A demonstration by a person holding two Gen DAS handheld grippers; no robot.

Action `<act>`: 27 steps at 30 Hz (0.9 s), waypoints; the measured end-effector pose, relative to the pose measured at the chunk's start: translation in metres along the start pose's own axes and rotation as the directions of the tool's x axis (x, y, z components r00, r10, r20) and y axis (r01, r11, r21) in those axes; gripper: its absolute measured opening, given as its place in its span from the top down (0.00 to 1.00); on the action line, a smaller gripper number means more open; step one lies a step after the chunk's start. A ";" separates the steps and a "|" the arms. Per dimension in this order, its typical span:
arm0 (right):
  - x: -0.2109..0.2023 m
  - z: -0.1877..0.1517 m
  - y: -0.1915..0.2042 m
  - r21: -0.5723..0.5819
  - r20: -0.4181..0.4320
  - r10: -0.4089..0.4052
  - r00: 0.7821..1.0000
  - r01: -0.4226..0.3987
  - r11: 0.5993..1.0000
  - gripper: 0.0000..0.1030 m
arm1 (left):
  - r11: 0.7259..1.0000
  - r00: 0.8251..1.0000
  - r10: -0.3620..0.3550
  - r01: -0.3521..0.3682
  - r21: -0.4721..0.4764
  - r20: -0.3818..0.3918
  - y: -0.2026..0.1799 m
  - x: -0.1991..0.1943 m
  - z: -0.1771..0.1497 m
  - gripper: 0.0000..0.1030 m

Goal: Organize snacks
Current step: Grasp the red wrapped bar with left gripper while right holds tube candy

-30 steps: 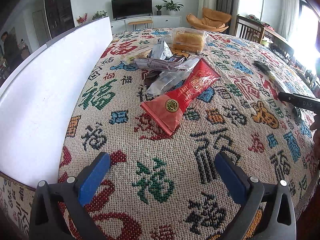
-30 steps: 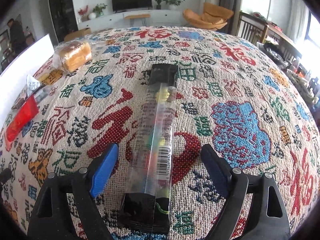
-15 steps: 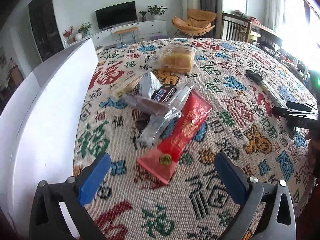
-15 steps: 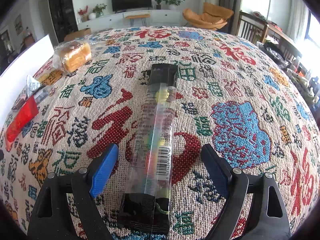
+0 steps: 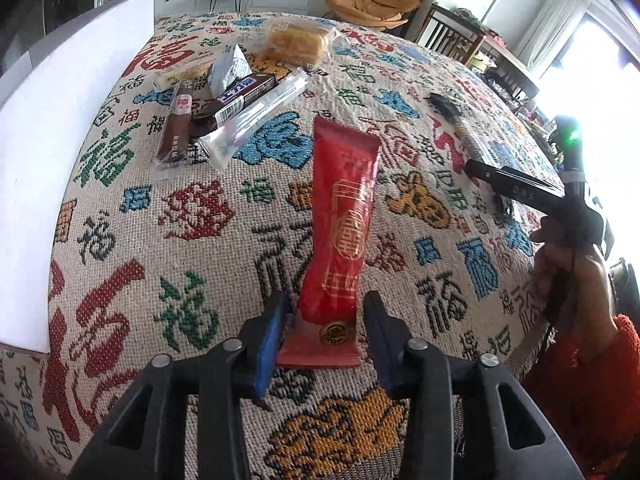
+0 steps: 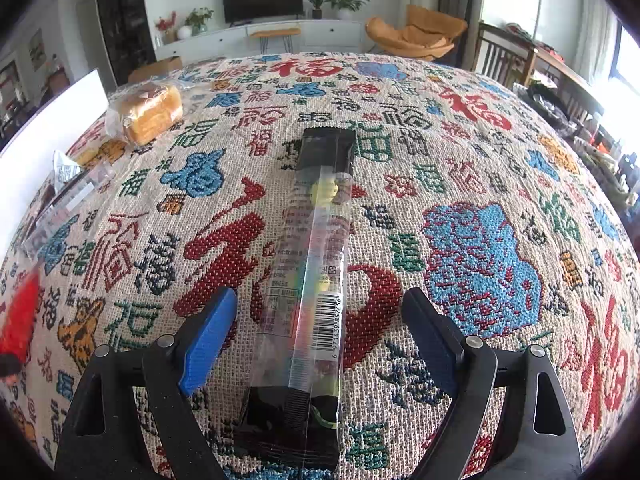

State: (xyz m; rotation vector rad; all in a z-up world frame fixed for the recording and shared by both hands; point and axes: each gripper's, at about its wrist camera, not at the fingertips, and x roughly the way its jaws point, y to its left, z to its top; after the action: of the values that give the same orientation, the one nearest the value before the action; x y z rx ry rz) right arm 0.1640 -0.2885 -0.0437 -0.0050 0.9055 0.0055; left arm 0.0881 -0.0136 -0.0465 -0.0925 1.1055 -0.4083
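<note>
A long red snack packet (image 5: 344, 220) lies on the patterned tablecloth. My left gripper (image 5: 324, 324) is shut on the near end of the red packet. A pile of snacks (image 5: 224, 108) with a bagged bread loaf (image 5: 296, 42) lies at the back left. My right gripper (image 6: 316, 320) is open, its fingers either side of a long clear-and-black snack packet (image 6: 316, 264) that lies flat between them. The right gripper also shows in the left wrist view (image 5: 516, 188), beside that packet (image 5: 452, 114).
A white board (image 5: 52, 136) runs along the table's left edge. The bread loaf (image 6: 150, 114) and the pile (image 6: 60, 196) sit far left in the right wrist view. Chairs (image 6: 504, 56) and a cluttered side table stand beyond the far right edge.
My left gripper has moved forward and right over the red packet and closed on its near end. My right gripper has stayed open over the clear packet.
</note>
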 end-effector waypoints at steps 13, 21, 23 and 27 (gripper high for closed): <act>0.000 0.001 0.000 0.001 0.000 0.002 1.000 -0.002 1.000 0.15 | 0.964 0.976 0.211 -0.216 0.153 0.050 -0.027 0.028 0.014 0.21; 0.001 0.000 -0.001 0.000 0.000 0.000 1.000 0.000 1.000 0.15 | 0.966 0.974 0.213 -0.221 0.137 0.073 -0.023 0.032 0.014 0.07; 0.001 0.000 -0.001 0.000 0.000 0.000 1.000 0.000 1.000 0.15 | 0.965 0.974 0.215 -0.223 0.139 0.074 -0.024 0.033 0.013 0.05; 0.001 0.000 0.000 0.000 0.000 0.000 1.000 0.000 1.000 0.15 | 0.965 0.972 0.218 -0.228 0.132 0.086 -0.022 0.032 0.009 0.01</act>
State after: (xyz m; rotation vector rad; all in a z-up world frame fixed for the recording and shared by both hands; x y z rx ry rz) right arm 0.1643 -0.2890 -0.0442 -0.0048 0.9054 0.0055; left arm 0.1022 -0.0472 -0.0634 0.1410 1.0015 -0.2780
